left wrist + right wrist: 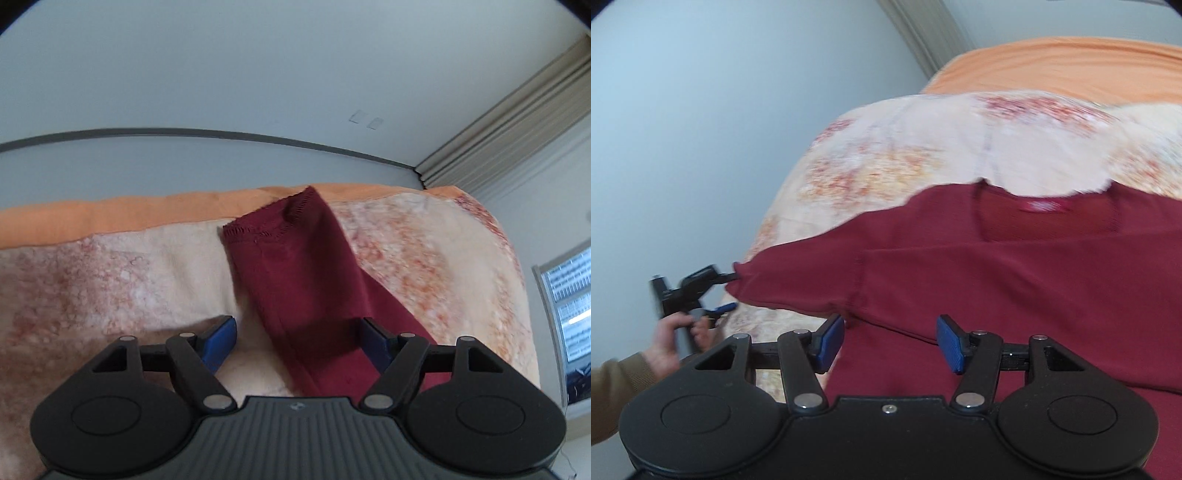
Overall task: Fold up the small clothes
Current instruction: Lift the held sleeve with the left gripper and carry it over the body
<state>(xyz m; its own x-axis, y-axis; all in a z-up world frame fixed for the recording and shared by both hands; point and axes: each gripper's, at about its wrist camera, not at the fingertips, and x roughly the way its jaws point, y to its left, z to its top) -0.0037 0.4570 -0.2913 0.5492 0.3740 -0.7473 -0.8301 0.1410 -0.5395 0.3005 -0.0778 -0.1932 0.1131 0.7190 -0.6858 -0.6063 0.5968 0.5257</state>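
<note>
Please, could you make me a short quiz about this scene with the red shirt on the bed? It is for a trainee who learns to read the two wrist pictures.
1. True or false: the right tongs are shut on the red shirt.
2. What lies directly under the shirt? A) a bare wooden table B) a patterned blanket C) a grey carpet
3. In the left wrist view, which part of the shirt runs beneath the open left tongs?

Key
1. False: they stand open over the shirt.
2. B.
3. A sleeve, its hemmed end pointing away from the camera.
</note>
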